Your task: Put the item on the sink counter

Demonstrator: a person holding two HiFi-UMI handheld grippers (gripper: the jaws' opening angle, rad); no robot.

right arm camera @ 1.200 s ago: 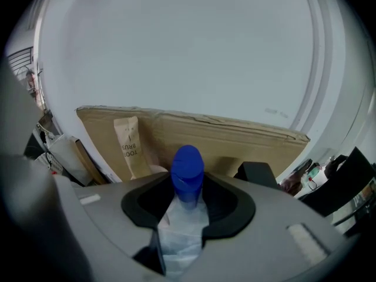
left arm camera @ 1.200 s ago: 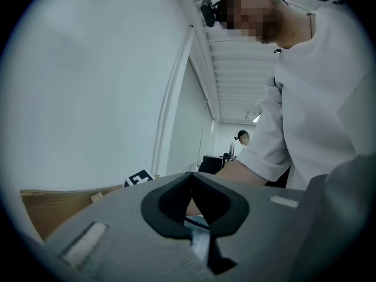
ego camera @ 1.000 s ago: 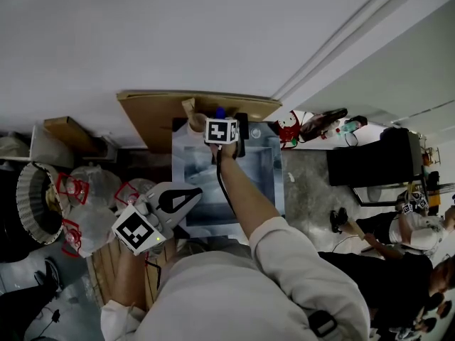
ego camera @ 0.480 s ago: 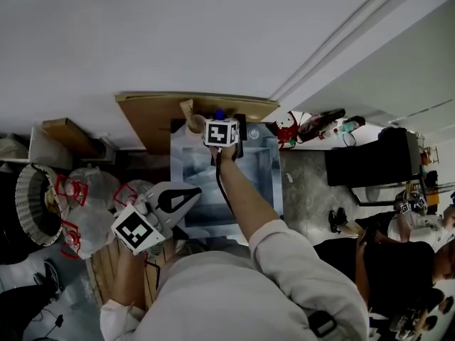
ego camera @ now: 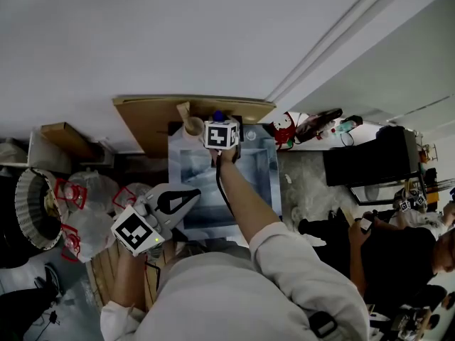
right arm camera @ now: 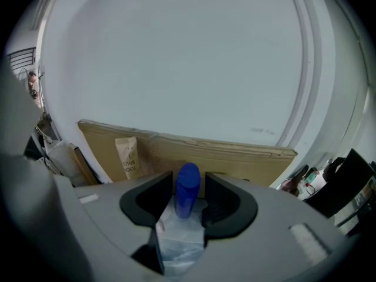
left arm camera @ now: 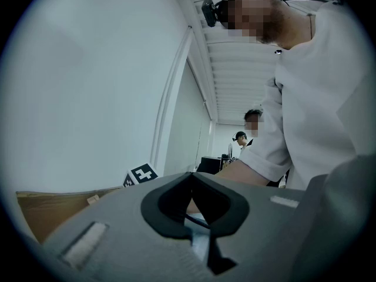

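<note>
Right gripper: I hold it reached out over the sink, tipped downward toward the far edge. Its jaws have just been opening. The blue item stands upright between them, with a thin gap showing on each side, so I read the pads as off it and the grip as released.

Item location: at the back of the sink, just in front of the cardboard that leans on the wall, with a paper bag to its left. The jaws hide its base, so I cannot confirm what it rests on. As it stays upright with the pads clear, I judge it to be standing on the counter strip behind the basin.

Left gripper: jaws fully together, nothing between them. I hold it level at the near left corner of the sink, well apart from the item. It plays no part here.

Progress: carry and placement look done, and release is all but complete. What is left, in my judgement, is to draw the right gripper straight back without brushing the item. The item is tall and narrow and could topple if a jaw catches it.
</note>
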